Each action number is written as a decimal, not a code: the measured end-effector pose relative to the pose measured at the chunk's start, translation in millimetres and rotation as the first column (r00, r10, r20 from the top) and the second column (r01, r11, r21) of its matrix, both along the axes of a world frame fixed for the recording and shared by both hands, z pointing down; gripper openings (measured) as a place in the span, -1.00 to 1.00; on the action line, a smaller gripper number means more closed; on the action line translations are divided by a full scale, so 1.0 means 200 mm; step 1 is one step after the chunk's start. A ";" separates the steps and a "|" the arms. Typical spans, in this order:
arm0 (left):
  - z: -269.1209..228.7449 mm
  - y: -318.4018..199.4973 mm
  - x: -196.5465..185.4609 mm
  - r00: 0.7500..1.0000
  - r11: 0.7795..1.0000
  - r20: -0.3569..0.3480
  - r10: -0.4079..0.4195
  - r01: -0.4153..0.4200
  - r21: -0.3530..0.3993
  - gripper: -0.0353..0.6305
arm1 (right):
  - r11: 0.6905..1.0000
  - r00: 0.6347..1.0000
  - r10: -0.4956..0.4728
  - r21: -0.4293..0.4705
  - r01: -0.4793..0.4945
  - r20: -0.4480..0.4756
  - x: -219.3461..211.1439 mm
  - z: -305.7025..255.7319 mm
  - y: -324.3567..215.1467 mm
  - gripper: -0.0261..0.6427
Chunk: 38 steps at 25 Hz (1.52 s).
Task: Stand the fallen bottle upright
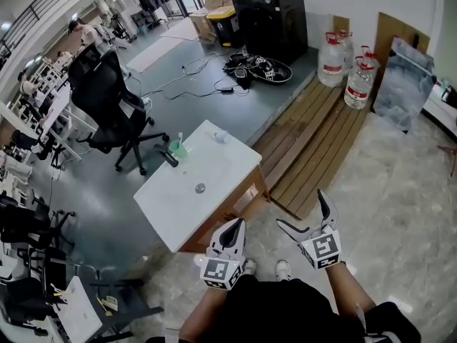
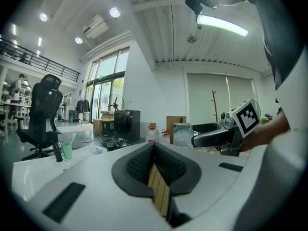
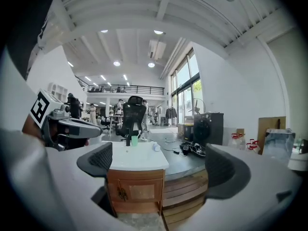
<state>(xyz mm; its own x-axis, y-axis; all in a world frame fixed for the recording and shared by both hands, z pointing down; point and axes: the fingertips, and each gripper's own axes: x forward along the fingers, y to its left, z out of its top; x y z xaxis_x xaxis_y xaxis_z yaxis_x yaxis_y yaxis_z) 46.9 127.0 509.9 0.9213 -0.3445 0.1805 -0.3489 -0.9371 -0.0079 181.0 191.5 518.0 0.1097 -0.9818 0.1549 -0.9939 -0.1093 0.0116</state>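
Note:
A small clear bottle (image 1: 220, 136) lies on its side near the far right corner of the white sink counter (image 1: 214, 177); it also shows in the left gripper view (image 2: 98, 149) and the right gripper view (image 3: 155, 147). A green cup (image 1: 178, 148) with a toothbrush and a dark upright bottle (image 1: 168, 158) stand at the counter's far left edge. My left gripper (image 1: 235, 224) is shut and empty, held short of the counter's near corner. My right gripper (image 1: 303, 211) is open and empty, to the right over the floor. Both are well away from the bottle.
A black office chair (image 1: 107, 102) stands left of the counter. Wooden planks (image 1: 314, 141) lie to the right on the floor, with large water jugs (image 1: 346, 66) beyond them. A black cabinet (image 1: 271, 20), shoes and cables (image 1: 250, 68) sit at the back.

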 end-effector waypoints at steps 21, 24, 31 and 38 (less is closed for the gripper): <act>0.13 -0.91 0.15 0.996 0.996 0.012 -0.084 0.084 -0.028 -0.84 | 0.994 0.996 -0.085 -0.065 0.083 -0.023 0.21 0.07 -0.94 0.87; 0.12 -1.09 0.15 0.994 0.994 0.012 -0.110 0.110 -0.026 -0.84 | 0.991 0.995 -0.098 -0.093 0.095 -0.024 0.22 0.10 -1.11 0.87; 0.15 -1.46 0.05 0.981 0.980 0.022 -0.194 0.195 -0.030 -0.84 | 0.988 0.992 -0.119 -0.103 0.114 -0.048 0.19 0.07 -1.47 0.87; 0.17 -1.68 -0.05 0.962 0.960 0.032 -0.272 0.273 -0.056 -0.84 | 0.973 0.980 -0.188 -0.147 0.176 -0.071 0.14 0.12 -1.74 0.87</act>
<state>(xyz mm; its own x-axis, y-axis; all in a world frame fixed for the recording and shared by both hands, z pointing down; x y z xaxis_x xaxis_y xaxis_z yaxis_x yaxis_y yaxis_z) 35.9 -208.2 543.0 0.7891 -0.5701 0.2286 -0.5916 -0.8055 0.0337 208.2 -156.9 541.4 -0.0503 -0.9559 0.2892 -0.9919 0.0818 0.0977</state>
